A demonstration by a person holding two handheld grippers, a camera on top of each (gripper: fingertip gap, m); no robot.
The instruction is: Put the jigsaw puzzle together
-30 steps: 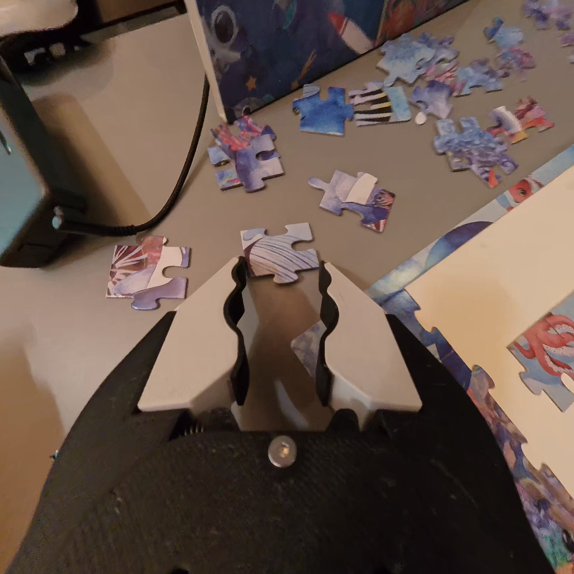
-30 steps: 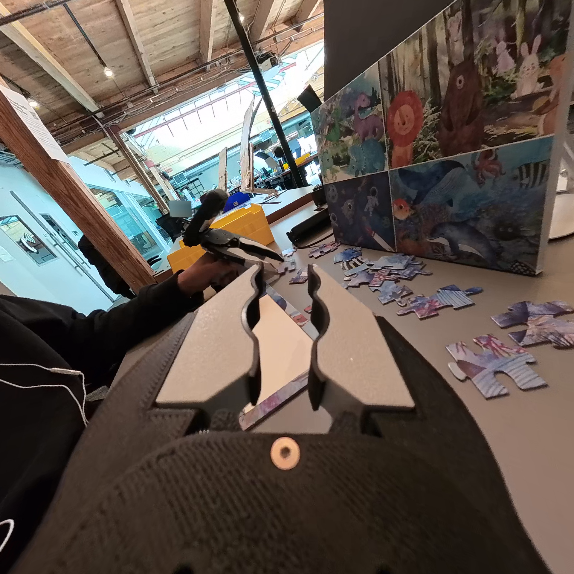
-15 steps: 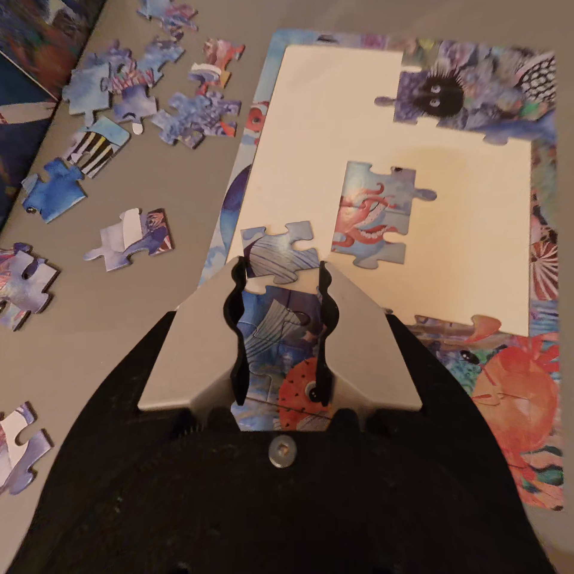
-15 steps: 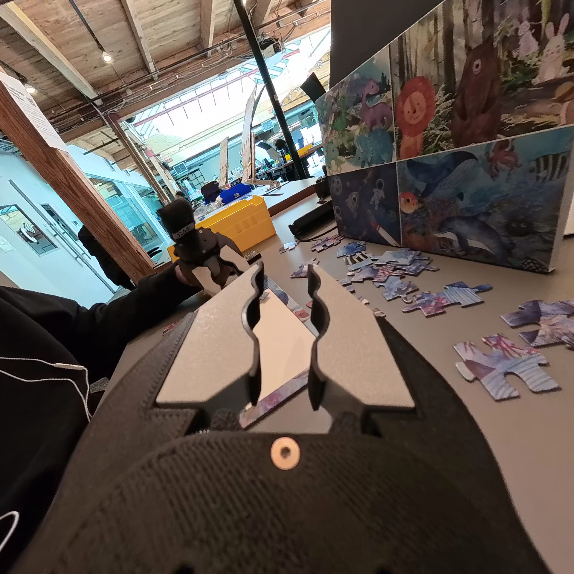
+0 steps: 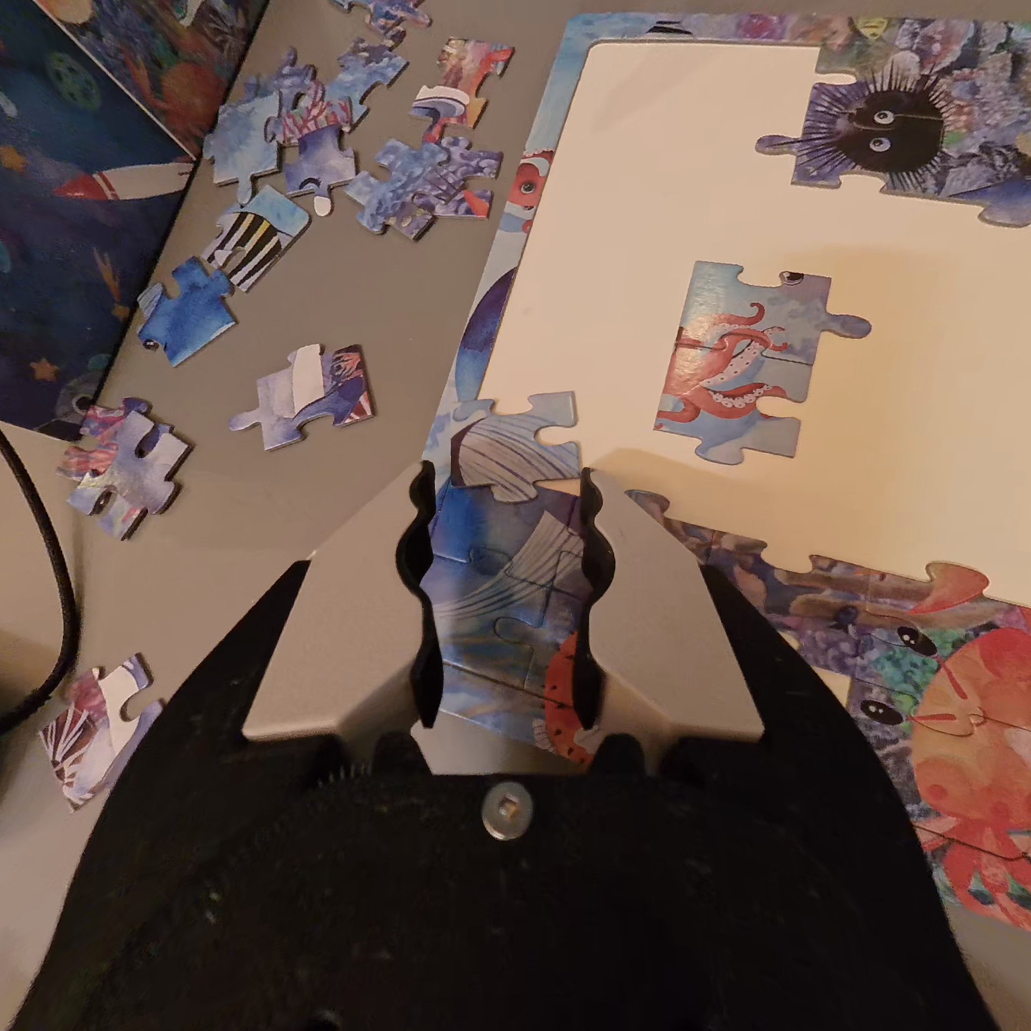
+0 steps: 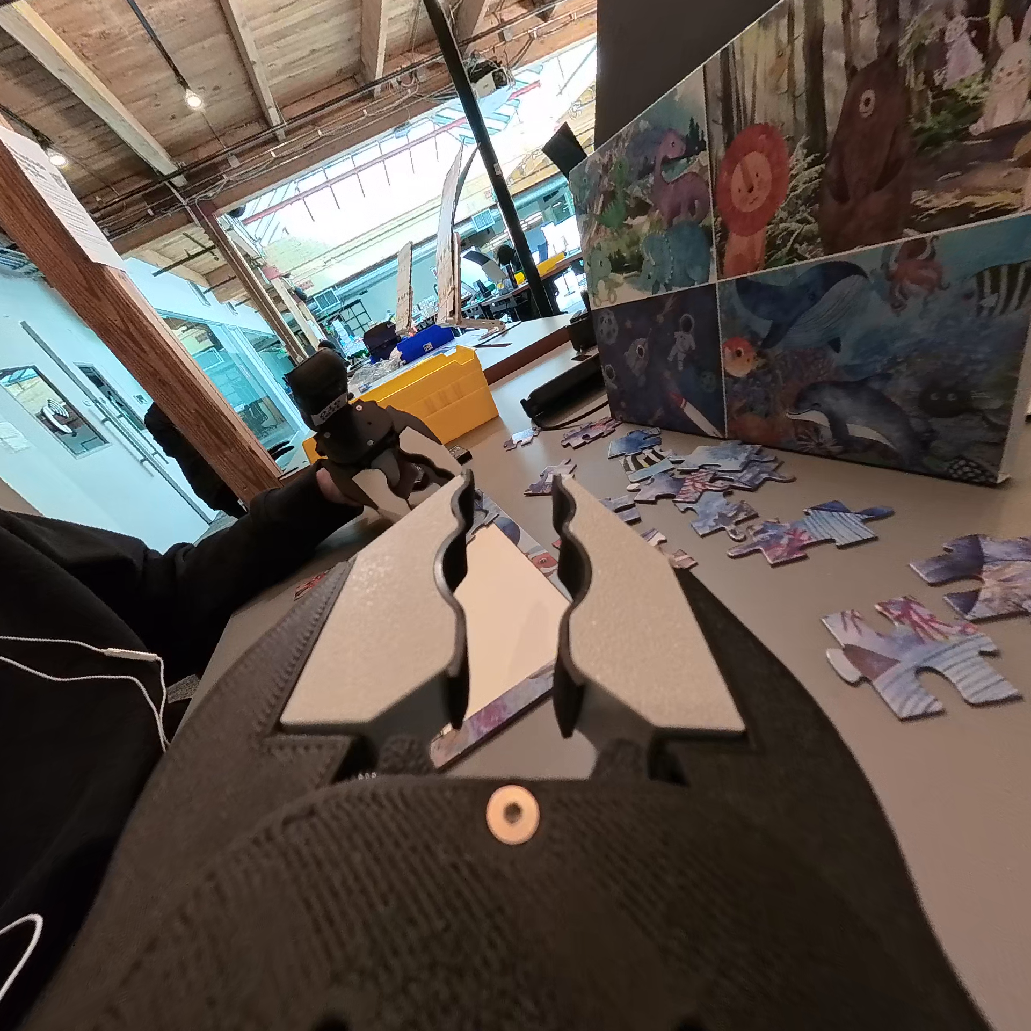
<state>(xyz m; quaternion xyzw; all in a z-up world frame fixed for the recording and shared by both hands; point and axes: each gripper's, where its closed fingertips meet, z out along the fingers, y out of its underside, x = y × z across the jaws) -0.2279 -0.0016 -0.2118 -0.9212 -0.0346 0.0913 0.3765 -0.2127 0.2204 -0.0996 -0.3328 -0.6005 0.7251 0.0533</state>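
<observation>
My left gripper [image 5: 505, 474] is shut on a pale striped blue-purple puzzle piece [image 5: 513, 446], held by its near edge over the near-left corner of the puzzle tray [image 5: 697, 167]. Under it lie joined whale and orange fish pieces [image 5: 502, 602]. Two octopus pieces [image 5: 736, 368] lie in the tray's middle, a black sea-urchin section [image 5: 904, 128] at the far right, an orange crab section [image 5: 976, 753] at the near right. My right gripper [image 6: 513, 491] is open and empty, low over the tray's [image 6: 502, 602] other end. It faces the left gripper [image 6: 390, 474], held by a black-sleeved hand.
Several loose pieces [image 5: 390, 184] lie on the grey table left of the tray, more [image 6: 915, 653] to my right gripper's right. The upright picture box [image 6: 809, 335] stands behind them and also shows in the left wrist view [image 5: 83, 195]. A black cable [image 5: 50, 558] curves at far left. A yellow bin [image 6: 435, 390] sits beyond.
My left gripper carried the striped piece from the bare table rightward over the tray, then closer to its near-left corner. My right gripper has barely moved.
</observation>
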